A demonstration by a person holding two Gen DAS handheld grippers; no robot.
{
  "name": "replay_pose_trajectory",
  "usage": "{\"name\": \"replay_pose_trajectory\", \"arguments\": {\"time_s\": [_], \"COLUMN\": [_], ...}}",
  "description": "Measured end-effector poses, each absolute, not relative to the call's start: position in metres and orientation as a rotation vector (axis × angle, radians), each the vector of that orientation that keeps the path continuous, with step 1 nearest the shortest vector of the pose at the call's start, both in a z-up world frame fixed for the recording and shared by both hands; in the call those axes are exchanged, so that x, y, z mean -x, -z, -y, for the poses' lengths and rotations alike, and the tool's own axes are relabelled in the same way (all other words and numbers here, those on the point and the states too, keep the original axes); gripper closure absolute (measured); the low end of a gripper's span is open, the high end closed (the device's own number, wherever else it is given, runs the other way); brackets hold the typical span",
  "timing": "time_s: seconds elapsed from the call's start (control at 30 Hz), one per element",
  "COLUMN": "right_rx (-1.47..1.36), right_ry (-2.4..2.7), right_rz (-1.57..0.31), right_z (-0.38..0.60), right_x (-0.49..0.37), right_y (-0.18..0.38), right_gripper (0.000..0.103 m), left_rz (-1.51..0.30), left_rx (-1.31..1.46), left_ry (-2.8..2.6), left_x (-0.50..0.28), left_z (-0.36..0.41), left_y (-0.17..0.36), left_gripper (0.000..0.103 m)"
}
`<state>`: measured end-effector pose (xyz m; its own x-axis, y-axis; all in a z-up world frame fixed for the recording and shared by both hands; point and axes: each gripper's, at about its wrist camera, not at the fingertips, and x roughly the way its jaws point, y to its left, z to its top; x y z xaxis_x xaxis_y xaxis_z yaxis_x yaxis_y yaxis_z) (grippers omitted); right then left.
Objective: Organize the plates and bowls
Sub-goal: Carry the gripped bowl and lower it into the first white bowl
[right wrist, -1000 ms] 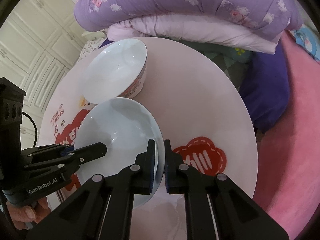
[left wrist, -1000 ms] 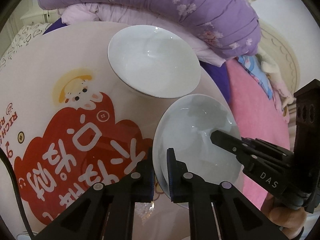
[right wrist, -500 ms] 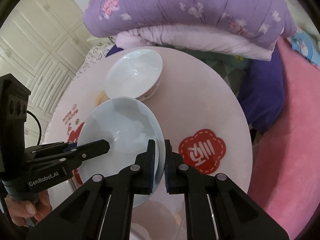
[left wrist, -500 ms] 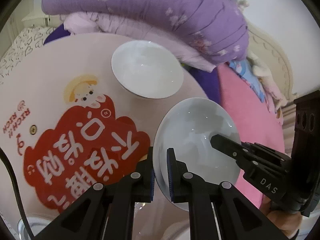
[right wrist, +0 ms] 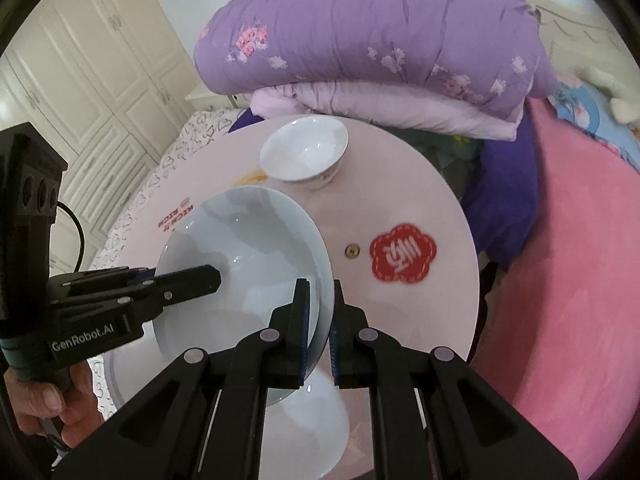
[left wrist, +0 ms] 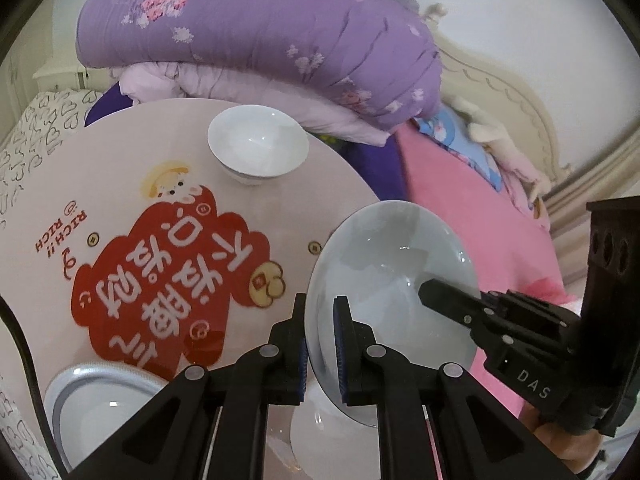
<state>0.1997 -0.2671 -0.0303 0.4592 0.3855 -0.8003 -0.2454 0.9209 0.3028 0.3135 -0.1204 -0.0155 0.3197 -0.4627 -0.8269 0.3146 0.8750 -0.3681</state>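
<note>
A pale blue plate (left wrist: 396, 264) hangs tilted above the round table (left wrist: 92, 176). My left gripper (left wrist: 320, 312) is shut on its left rim, and my right gripper (left wrist: 430, 290) clamps the opposite rim. The right wrist view shows the same plate (right wrist: 240, 248), with the right gripper (right wrist: 320, 296) shut on its near edge and the left gripper (right wrist: 214, 276) reaching in from the left. A white bowl (left wrist: 258, 148) (right wrist: 304, 152) stands upright at the table's far side. Below the held plate lie a white dish (left wrist: 332, 432) (right wrist: 320, 420) and a grey-rimmed plate (left wrist: 100, 400).
A folded purple quilt (left wrist: 256, 32) is piled just behind the table. Pink bedding (right wrist: 572, 264) lies to the right. Cream cupboard doors (right wrist: 80, 60) stand at the left. A person's hand (right wrist: 52, 404) holds the left gripper's handle.
Both grippers have risen and drawn back with the plate between them. The table and white bowl look smaller, and the grey-rimmed plate and white dish have come into view below.
</note>
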Motion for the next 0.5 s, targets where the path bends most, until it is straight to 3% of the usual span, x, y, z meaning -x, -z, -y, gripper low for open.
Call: {"name": "replay_pose_trajectory", "arguments": {"time_s": [0.5], "right_rx": [-0.122], "right_ry": [-0.408], "right_rz": [-1.065], "right_z": [0.264], "right_x": [-0.156], "right_y": [0.052], "right_gripper": [0.094], "left_rz": [-1.178], "left_rx": [0.142], "left_ry": [0.495], "left_x": [-0.262], "left_z": [0.120], "left_y": [0.028], "left_gripper": [0.096]}}
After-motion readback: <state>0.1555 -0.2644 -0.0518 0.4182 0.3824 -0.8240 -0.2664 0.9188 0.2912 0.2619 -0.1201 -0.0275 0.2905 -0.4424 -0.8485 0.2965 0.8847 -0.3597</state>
